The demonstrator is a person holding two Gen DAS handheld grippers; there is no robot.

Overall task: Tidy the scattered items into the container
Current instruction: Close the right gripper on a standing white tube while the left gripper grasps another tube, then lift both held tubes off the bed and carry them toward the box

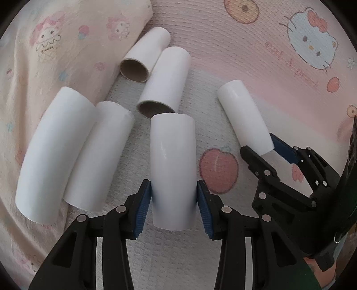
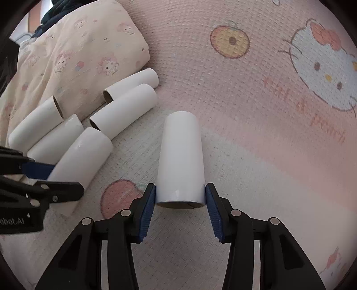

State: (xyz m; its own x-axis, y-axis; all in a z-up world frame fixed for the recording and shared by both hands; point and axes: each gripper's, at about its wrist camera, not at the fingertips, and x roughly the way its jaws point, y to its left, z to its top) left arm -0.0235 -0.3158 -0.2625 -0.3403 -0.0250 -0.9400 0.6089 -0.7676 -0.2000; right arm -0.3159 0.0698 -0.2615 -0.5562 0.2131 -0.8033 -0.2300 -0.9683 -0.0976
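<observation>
Several white cardboard tubes lie on a pink cartoon-print mat. My left gripper [image 1: 174,208] has its blue pads against both sides of one tube [image 1: 173,169]. My right gripper [image 2: 180,206] has its pads against both sides of another tube [image 2: 181,160]; that tube also shows in the left wrist view [image 1: 245,118] with the right gripper [image 1: 265,148] at its near end. Two tubes [image 1: 67,151] lie side by side to the left. Two more tubes [image 1: 156,73] lie further back with open brown ends showing. No container is in view.
A cream cartoon-print pillow or folded quilt [image 2: 73,58] lies at the back left, touching the far tubes. The mat [image 2: 267,133] stretches bare to the right and back. Dark fabric [image 2: 55,11] shows beyond the pillow.
</observation>
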